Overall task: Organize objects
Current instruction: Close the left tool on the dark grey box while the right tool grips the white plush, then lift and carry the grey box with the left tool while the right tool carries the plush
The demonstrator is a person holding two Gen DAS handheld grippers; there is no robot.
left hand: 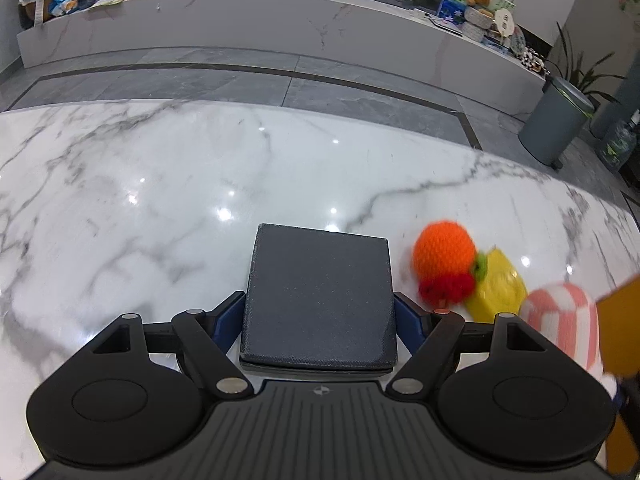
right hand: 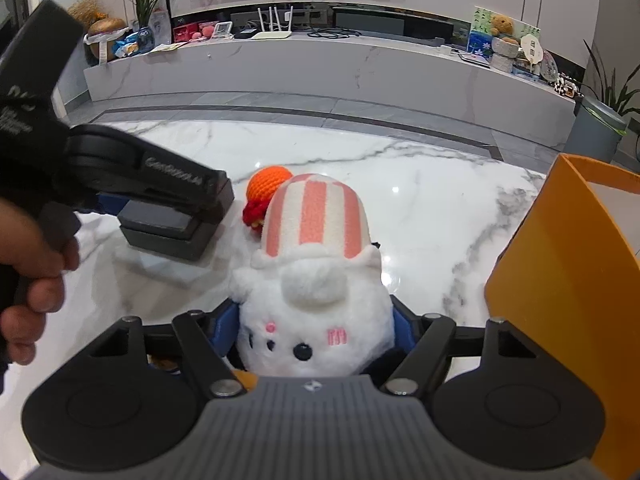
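Observation:
My left gripper [left hand: 320, 320] is shut on a flat dark grey box [left hand: 320, 300] and holds it just above the marble table [left hand: 160, 184]; from the right wrist view the box [right hand: 168, 228] shows at left under the left gripper [right hand: 176, 196]. My right gripper [right hand: 316, 320] is shut on a white plush toy [right hand: 316, 304] with a pink-striped hat. An orange crocheted ball [left hand: 444, 258] with red trim and a yellow block [left hand: 500, 288] lie on the table to the right of the box.
An orange open box [right hand: 568, 272] stands at the right, close to the plush; its edge [left hand: 620, 328] also shows in the left wrist view. Beyond the table are grey floor, a long marble shelf [left hand: 280, 20] and a grey bin [left hand: 556, 120].

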